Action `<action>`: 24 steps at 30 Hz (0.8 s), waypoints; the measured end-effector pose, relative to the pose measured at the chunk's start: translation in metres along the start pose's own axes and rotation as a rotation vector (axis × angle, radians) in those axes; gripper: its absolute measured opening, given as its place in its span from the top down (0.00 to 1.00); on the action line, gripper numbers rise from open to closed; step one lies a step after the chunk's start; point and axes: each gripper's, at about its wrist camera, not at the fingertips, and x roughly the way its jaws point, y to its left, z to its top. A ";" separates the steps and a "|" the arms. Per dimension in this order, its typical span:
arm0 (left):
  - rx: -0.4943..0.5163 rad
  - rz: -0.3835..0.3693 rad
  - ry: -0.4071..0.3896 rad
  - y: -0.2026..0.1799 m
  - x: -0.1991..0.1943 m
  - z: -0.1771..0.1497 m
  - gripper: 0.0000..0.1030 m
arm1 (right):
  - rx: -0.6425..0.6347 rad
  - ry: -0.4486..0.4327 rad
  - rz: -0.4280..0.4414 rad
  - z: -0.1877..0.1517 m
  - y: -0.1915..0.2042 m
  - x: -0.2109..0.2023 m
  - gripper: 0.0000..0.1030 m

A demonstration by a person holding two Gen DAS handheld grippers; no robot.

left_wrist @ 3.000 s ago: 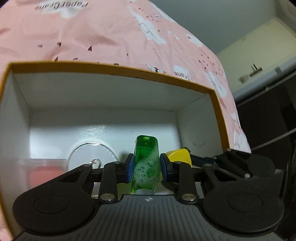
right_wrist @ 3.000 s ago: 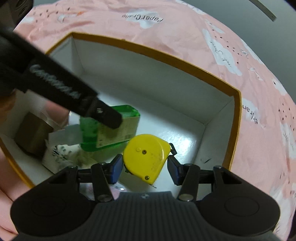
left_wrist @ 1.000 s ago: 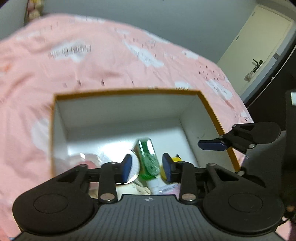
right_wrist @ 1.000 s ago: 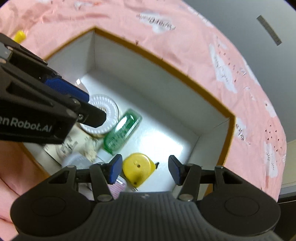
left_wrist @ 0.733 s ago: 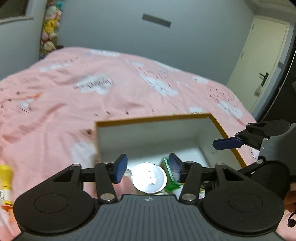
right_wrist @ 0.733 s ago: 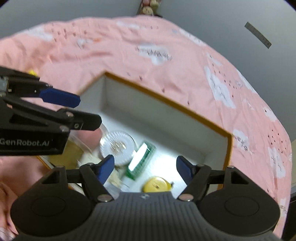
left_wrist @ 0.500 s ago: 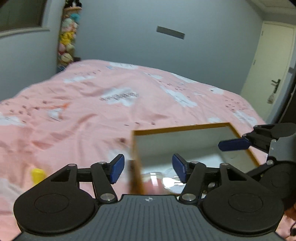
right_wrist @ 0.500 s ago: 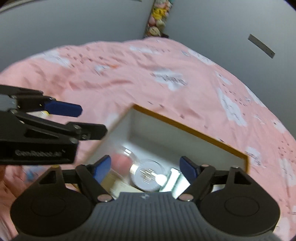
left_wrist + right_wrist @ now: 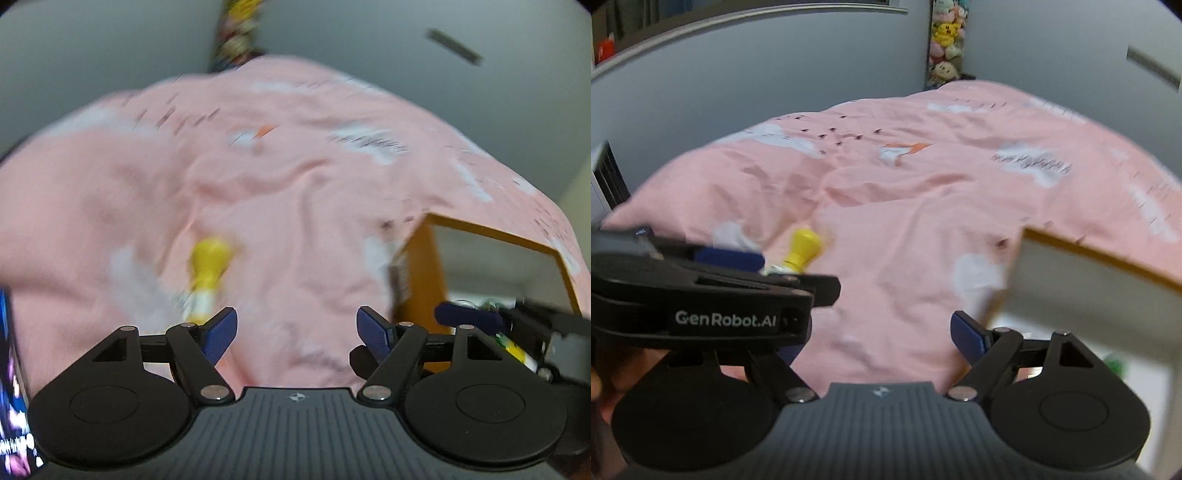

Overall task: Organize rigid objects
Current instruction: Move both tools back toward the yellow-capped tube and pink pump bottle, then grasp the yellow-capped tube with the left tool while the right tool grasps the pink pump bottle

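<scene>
fingers (image 9: 218,334) of the left gripper (image 9: 297,330) have just been opening and stand wide apart, empty, over the pink bedspread (image 9: 295,184). right gripper (image 9: 882,339) fingers are likewise spread, holding nothing. a yellow-capped bottle (image 9: 207,273) lies at eleven o'clock of the left gripper; the box (image 9: 421,273) sits at three o'clock.

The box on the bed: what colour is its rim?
The box has an orange-brown rim, with pale inner walls. The left wrist view shows it best.
</scene>
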 end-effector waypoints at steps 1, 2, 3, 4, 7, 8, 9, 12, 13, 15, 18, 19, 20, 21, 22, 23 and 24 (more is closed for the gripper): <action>-0.031 0.006 0.022 0.010 0.003 -0.001 0.16 | 0.019 0.010 0.022 -0.001 0.003 0.005 0.24; -0.047 0.014 0.040 0.016 0.005 -0.002 0.18 | 0.038 0.021 0.045 -0.003 0.006 0.012 0.31; -0.055 0.026 0.057 0.022 0.007 -0.003 0.21 | 0.056 0.034 0.070 -0.006 0.010 0.019 0.37; -0.061 0.037 0.068 0.027 0.008 -0.004 0.22 | 0.065 0.045 0.082 -0.008 0.012 0.025 0.39; -0.044 0.070 0.077 0.037 0.009 -0.008 0.25 | 0.077 0.090 0.132 -0.017 0.021 0.044 0.51; -0.036 0.087 0.082 0.039 0.010 -0.009 0.27 | 0.082 0.107 0.162 -0.019 0.023 0.050 0.53; -0.032 0.103 0.091 0.041 0.011 -0.009 0.29 | 0.085 0.123 0.192 -0.021 0.025 0.056 0.54; -0.017 0.111 0.108 0.046 0.016 -0.009 0.31 | 0.091 0.167 0.260 -0.023 0.030 0.072 0.55; -0.006 0.109 0.108 0.045 0.016 -0.010 0.31 | 0.096 0.182 0.285 -0.023 0.031 0.078 0.54; 0.020 0.108 0.115 0.044 0.016 -0.010 0.31 | 0.099 0.209 0.325 -0.023 0.034 0.088 0.55; 0.051 0.111 0.131 0.044 0.016 -0.012 0.31 | 0.106 0.251 0.351 -0.025 0.038 0.103 0.55; 0.056 0.111 0.133 0.043 0.017 -0.012 0.31 | 0.114 0.263 0.353 -0.025 0.038 0.108 0.55; 0.057 0.109 0.135 0.044 0.018 -0.012 0.31 | 0.124 0.273 0.354 -0.025 0.038 0.112 0.54; 0.056 0.108 0.136 0.045 0.018 -0.013 0.31 | 0.137 0.282 0.356 -0.025 0.037 0.116 0.53; 0.054 0.108 0.137 0.045 0.019 -0.012 0.31 | 0.151 0.287 0.363 -0.025 0.035 0.120 0.51; 0.053 0.107 0.139 0.046 0.020 -0.012 0.30 | 0.165 0.294 0.371 -0.025 0.034 0.123 0.50; 0.053 0.108 0.140 0.046 0.021 -0.011 0.30 | 0.174 0.300 0.376 -0.025 0.034 0.126 0.49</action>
